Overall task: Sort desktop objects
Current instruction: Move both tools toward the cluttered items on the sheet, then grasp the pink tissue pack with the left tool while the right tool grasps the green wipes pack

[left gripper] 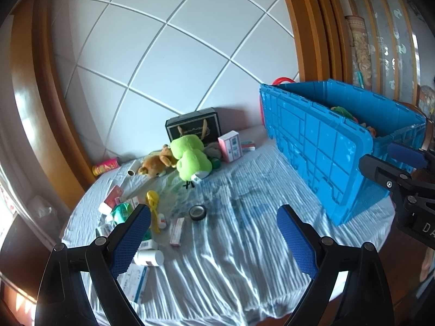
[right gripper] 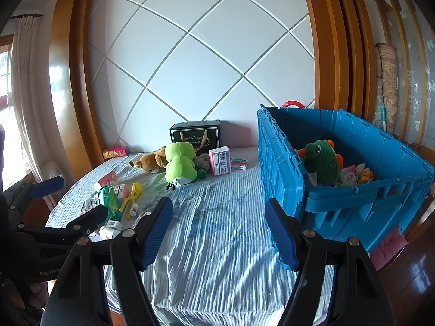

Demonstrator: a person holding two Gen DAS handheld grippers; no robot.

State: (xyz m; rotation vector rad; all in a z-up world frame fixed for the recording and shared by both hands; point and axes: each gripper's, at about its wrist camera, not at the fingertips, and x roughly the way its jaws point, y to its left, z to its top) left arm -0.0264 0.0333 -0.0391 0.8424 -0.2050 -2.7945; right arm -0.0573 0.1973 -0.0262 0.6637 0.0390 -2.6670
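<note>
Both pairs of tongs hang released and empty above the near edge of the bench, so this looks like the pause between one drop-off and the next pick. The left tongs gape wide over the wrinkled striped cloth, with the small clutter just ahead and to their left: a white pill bottle, a roll of dark tape, a yellow plastic toy, a green crinkly packet and several little boxes. The right tongs are spread open too, nearer the blue crate, which stands on the right side of the bench and already holds a dark green dinosaur plush and a few smaller soft things beside it. Farther back, by the wall, a lime green plush lies touching a brown teddy bear, with a pink and white carton just beside them and a black gift box behind. My guess is the soft toys are going into the crate, so the next move calls for a long reach to the back, the tongs closing on the lime plush's bulky body, then a lift high enough to clear the crate's tall rim.
</note>
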